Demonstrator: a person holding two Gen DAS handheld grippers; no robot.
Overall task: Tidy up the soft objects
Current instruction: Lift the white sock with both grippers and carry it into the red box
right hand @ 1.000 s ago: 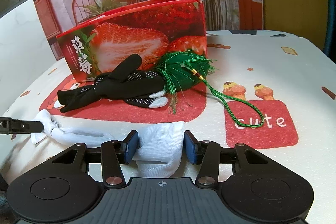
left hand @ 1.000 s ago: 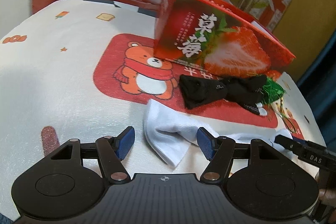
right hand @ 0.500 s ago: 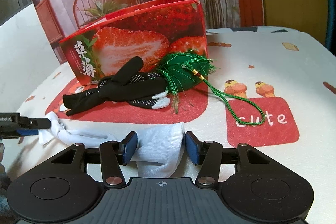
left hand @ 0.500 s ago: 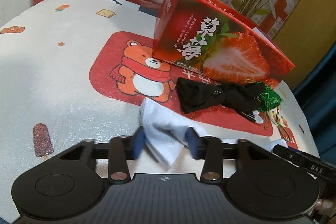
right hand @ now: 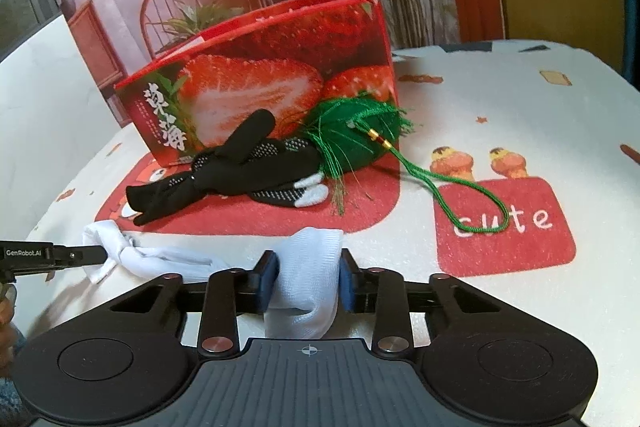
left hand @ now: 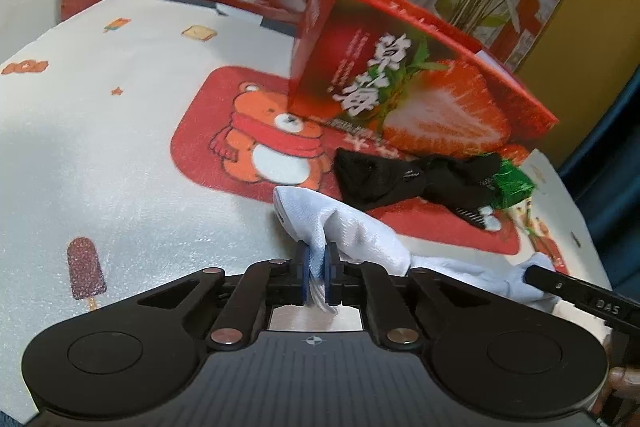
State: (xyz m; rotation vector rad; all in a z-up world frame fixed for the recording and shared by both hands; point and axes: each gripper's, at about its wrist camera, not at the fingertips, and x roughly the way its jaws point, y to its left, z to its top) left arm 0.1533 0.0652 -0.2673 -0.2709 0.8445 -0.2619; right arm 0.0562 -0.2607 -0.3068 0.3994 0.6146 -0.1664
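A white sock [left hand: 360,235] lies across the front of the patterned tablecloth. My left gripper [left hand: 318,277] is shut on one end of the sock. My right gripper [right hand: 307,283] stands around the other end [right hand: 308,267], its blue pads against the fabric, jaws partly closed. The left gripper's tip [right hand: 76,255] shows at the left of the right wrist view. Black gloves [right hand: 240,167] and a green tassel ornament [right hand: 360,139] lie in front of a red strawberry box [right hand: 260,87].
The green cord loop [right hand: 472,203] trails right onto a red "cute" patch. A bear print [left hand: 272,147] lies left of the box. A plant backdrop stands behind the table. The table edge curves off at right.
My left gripper has closed from wide open onto the sock's end and bunched the fabric. My right gripper has stayed around the other end.
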